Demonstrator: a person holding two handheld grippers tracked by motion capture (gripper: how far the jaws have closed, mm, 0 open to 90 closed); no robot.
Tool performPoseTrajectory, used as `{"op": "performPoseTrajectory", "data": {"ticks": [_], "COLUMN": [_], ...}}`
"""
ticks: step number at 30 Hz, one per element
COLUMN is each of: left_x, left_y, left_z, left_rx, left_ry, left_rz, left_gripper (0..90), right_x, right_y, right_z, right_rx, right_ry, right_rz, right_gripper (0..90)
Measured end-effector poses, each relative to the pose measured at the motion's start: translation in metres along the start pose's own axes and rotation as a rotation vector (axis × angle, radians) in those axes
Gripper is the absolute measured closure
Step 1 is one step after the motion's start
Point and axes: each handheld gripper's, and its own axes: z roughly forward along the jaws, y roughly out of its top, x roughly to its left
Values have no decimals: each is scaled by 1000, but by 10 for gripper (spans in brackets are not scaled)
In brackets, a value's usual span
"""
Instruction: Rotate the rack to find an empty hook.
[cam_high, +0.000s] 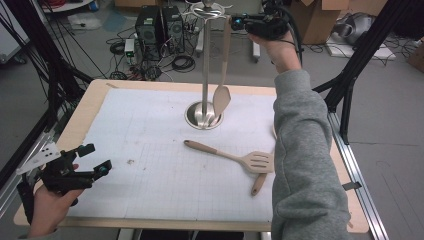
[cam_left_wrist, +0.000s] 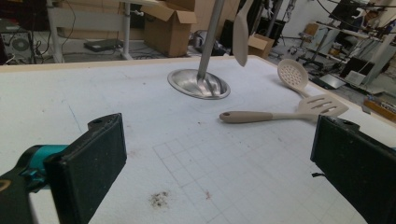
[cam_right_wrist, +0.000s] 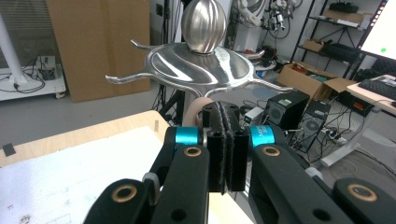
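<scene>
A metal utensil stand (cam_high: 205, 65) rises from a round base (cam_high: 203, 116) at the back middle of the mat. A beige spoon (cam_high: 222, 97) hangs beside its pole. High up by the stand's top, my right gripper (cam_high: 234, 22) is shut, pads pressed together (cam_right_wrist: 226, 112). The spoon's handle end (cam_right_wrist: 195, 111) shows just behind the jaws, under the hooked top disc (cam_right_wrist: 201, 65). A beige slotted spatula (cam_high: 250, 161) lies on the mat, crossing a skimmer (cam_left_wrist: 293, 74) half hidden by the right sleeve. My left gripper (cam_high: 95, 160) is open and empty (cam_left_wrist: 217, 135) at the near left corner.
A white gridded mat (cam_high: 150, 150) covers the wooden table, with a small dark stain (cam_high: 131, 161). Black frame poles stand at the left (cam_high: 50, 75) and right (cam_high: 350, 75). Computer towers (cam_high: 160, 25), cables and cardboard boxes (cam_high: 320, 17) sit on the floor beyond.
</scene>
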Motion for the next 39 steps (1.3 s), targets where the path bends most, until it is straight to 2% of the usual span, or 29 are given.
{"op": "performPoseTrajectory", "data": {"ticks": [6,27,32,39], "left_x": [-1,0,-1,0], "left_y": [0,-1,0,0], "left_z": [0,2,2,1], "left_rx": [0,6,7,4], "left_ry": [-1,0,-2,2], "left_rz": [3,-1,3,0], "left_gripper": [39,39,39,39], "right_x": [1,2,2,2], "right_y": [0,-2,-2,-3], "right_z": [1,0,3,4], "right_rx": [1,-11,-5,-13], "right_ry": [-13,-6,-24,-14], "right_rz": [5,4,0,0], "right_gripper": [896,896,896,896]}}
